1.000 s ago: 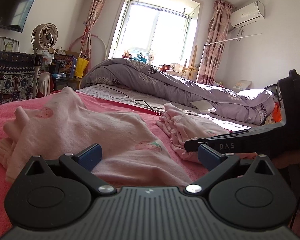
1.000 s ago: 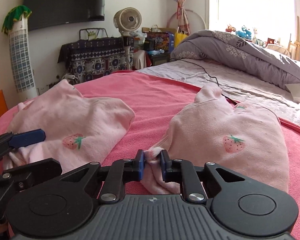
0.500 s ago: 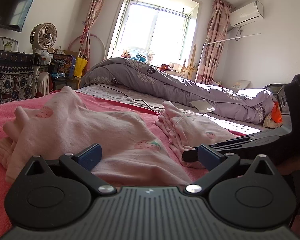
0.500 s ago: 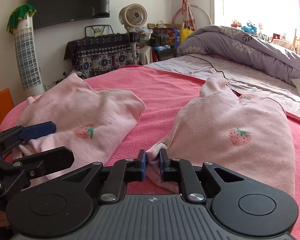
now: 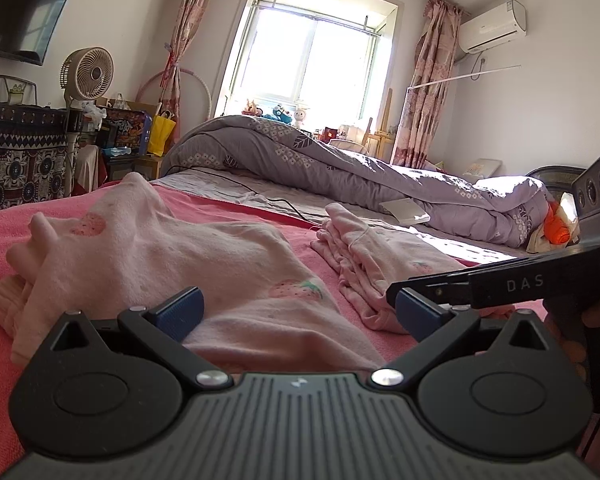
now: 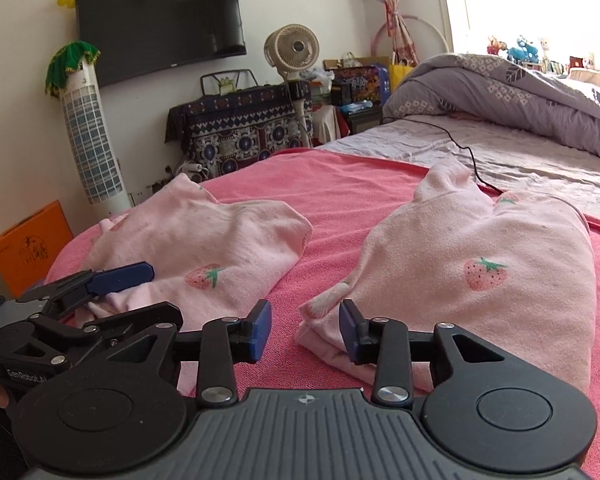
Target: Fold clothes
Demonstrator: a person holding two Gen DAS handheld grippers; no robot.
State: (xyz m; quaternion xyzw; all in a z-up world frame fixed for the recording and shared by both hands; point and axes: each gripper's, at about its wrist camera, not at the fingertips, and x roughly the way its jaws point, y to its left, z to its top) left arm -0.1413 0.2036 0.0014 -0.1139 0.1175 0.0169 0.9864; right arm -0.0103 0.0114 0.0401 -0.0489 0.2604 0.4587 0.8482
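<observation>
Right wrist: right tool (image 6: 304, 330) opening, pads off fleecy pink garment (image 6: 480, 276); left tool (image 5: 298, 314) spread.

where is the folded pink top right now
In the right wrist view the folded top lies on the pink blanket, right of centre, its near corner between the opening jaws of the right gripper, with the other pink garment to its left.
</observation>
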